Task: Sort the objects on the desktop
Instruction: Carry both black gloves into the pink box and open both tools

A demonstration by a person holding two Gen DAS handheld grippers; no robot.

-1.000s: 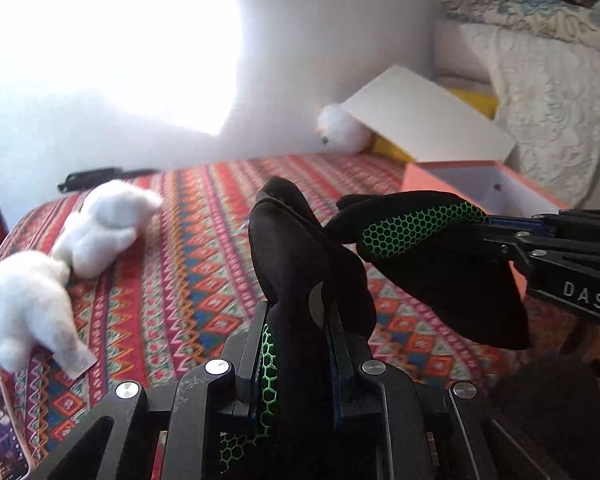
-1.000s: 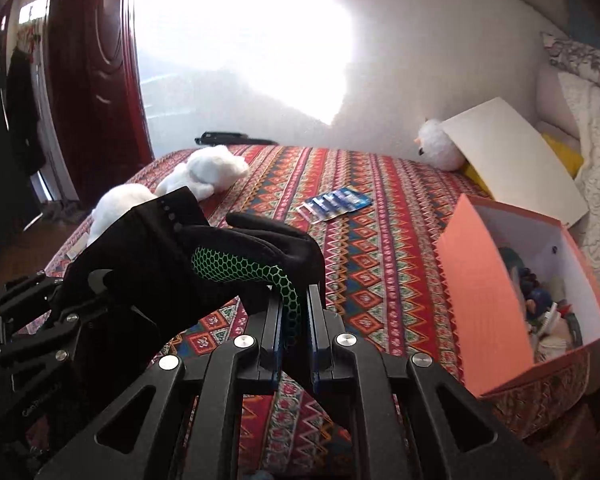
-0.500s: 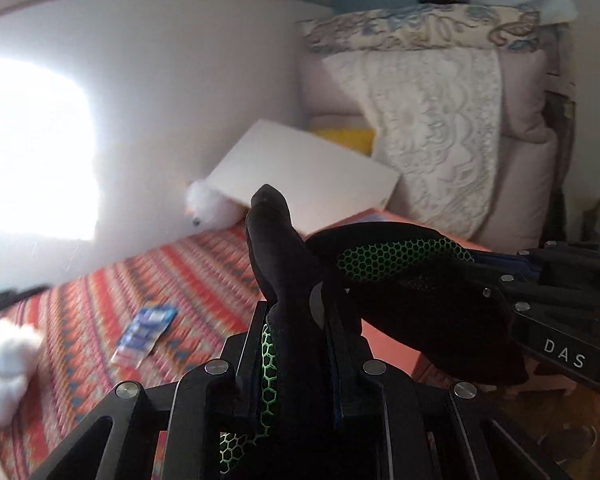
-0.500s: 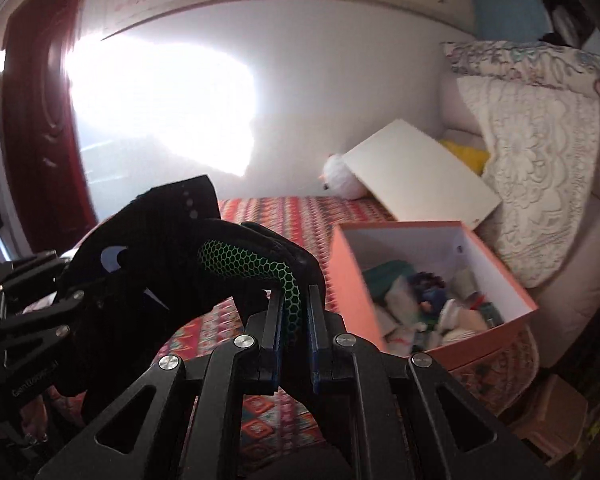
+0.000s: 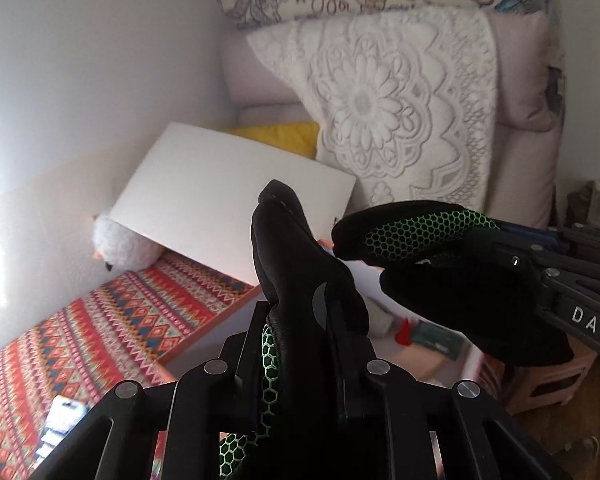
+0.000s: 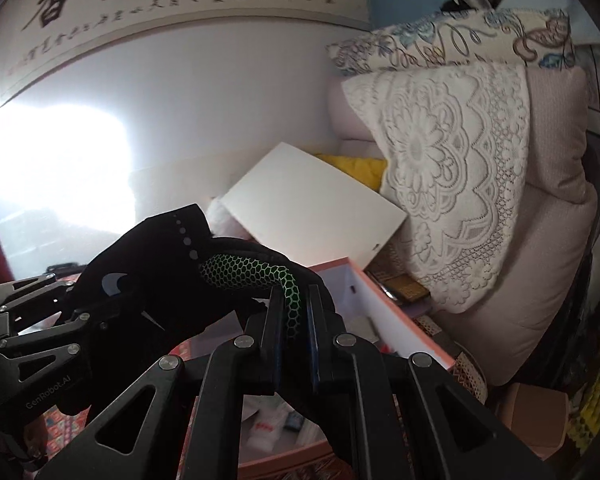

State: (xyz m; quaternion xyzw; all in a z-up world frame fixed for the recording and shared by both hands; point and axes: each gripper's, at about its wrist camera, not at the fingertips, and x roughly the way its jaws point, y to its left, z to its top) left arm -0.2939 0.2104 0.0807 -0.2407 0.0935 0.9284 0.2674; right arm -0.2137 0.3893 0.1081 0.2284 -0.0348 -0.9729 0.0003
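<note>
A black glove with green honeycomb mesh hangs in the air, and both grippers are shut on it. My left gripper pinches the part that stands upright. My right gripper comes in from the right and holds the other part. In the right wrist view the glove stretches from my right gripper across to my left gripper. I cannot tell whether this is one glove or a pair. Below it stands an open pink box with white inner walls and several small items inside.
A white lid leans against the wall behind the box, with a white plush toy beside it. A patterned red cloth covers the surface and a blue pack lies on it. Lace-covered cushions stand at the right.
Both grippers have swung to the right with the glove, from over the patterned cloth to over the open box. The two white plush toys at the left have left the view.
</note>
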